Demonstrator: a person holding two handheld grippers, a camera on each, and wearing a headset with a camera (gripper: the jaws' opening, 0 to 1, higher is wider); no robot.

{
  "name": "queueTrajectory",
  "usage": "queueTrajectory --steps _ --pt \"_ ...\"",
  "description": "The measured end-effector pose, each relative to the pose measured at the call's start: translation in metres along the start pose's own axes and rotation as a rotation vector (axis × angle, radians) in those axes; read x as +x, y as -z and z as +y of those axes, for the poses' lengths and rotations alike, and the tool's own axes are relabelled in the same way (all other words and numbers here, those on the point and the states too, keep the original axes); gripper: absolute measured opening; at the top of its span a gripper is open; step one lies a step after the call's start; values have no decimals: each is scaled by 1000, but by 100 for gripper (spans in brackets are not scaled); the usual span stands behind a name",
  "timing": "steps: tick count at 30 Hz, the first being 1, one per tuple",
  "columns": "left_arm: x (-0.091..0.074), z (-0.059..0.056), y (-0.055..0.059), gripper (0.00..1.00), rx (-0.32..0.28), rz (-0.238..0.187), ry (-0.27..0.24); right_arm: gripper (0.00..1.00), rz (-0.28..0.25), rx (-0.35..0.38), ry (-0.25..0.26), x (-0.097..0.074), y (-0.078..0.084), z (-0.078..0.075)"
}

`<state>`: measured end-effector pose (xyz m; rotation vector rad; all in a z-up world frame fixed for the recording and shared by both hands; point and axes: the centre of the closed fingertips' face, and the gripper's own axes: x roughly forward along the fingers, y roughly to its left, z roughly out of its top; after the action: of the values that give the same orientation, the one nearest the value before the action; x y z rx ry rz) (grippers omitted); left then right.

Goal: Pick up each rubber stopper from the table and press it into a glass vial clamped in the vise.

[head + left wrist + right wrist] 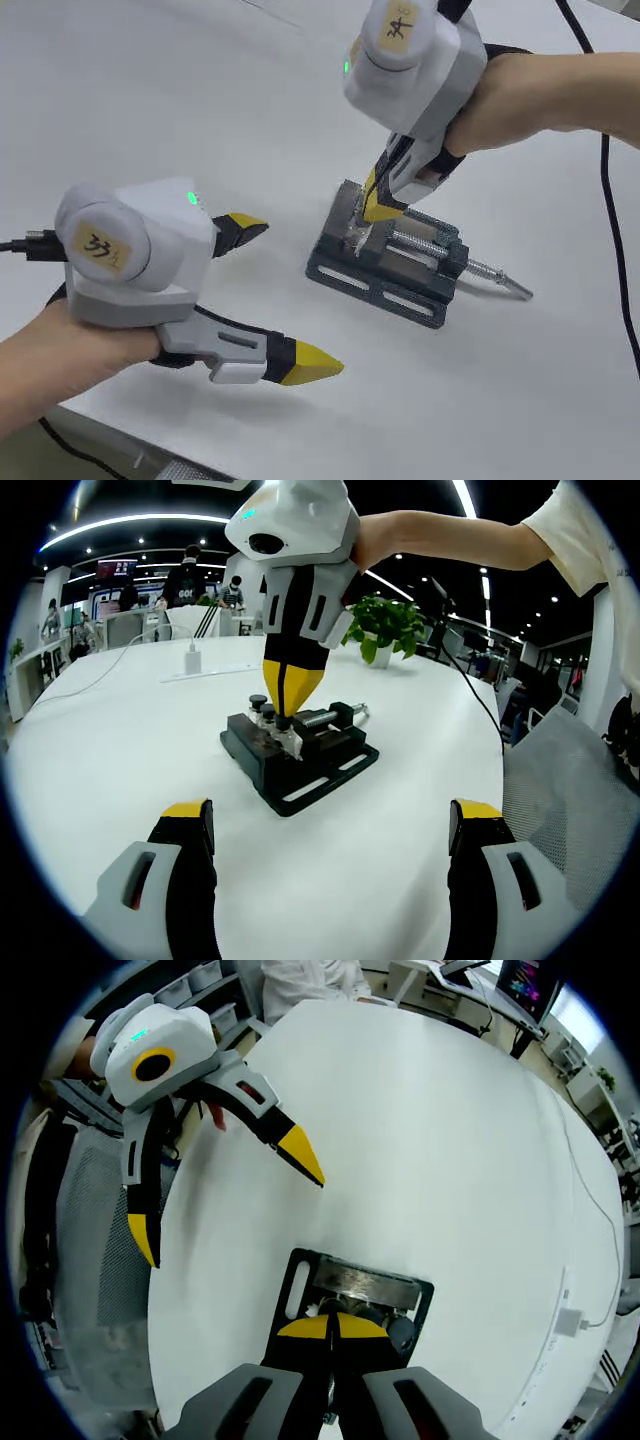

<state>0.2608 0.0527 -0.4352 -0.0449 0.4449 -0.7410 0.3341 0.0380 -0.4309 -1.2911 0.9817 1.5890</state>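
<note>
left tongs (pixel 290 295) marked 33, right tongs (pixel 376 205) marked 34

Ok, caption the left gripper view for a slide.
Shut right gripper points down at vials in the vise; left gripper open.

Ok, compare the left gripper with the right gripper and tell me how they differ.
Jaws: the left gripper stands wide open, while the right gripper has its tips closed together.
Place: the left gripper hovers over bare table, apart from the vise; the right gripper points down with its tips at the vials clamped in it.
Shared: both have yellow tips and white bodies.
</note>
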Motion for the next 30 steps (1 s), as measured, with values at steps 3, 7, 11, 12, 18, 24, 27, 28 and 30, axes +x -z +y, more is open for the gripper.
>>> queueTrajectory --steps 3,7,11,12,18,24,27,28,30 --pt "0 2 0 97 -5 -2 -3 0 12 -13 -13 1 -1 -2" --pt "2 4 1 97 -11 -4 -6 0 11 34 -42 2 -1 -6" --pt "5 4 3 97 -15 -2 -3 0 1 52 -52 2 0 -3" --pt "6 4 3 97 -18 -2 -1 0 1 56 -59 2 0 -3" --pt "9 2 1 97 -16 0 5 0 50 21 -52 4 -1 -4" --pt "10 2 -1 97 -14 2 3 0 57 11 -46 2 0 -2" --pt "8 3 -5 97 -10 1 -4 0 46 18 -43 2 1 -2" --pt "7 4 -6 97 -10 0 -6 0 39 28 -44 2 1 -2" --pt "6 4 -10 97 -4 1 -9 0 17 59 -48 2 1 -4"
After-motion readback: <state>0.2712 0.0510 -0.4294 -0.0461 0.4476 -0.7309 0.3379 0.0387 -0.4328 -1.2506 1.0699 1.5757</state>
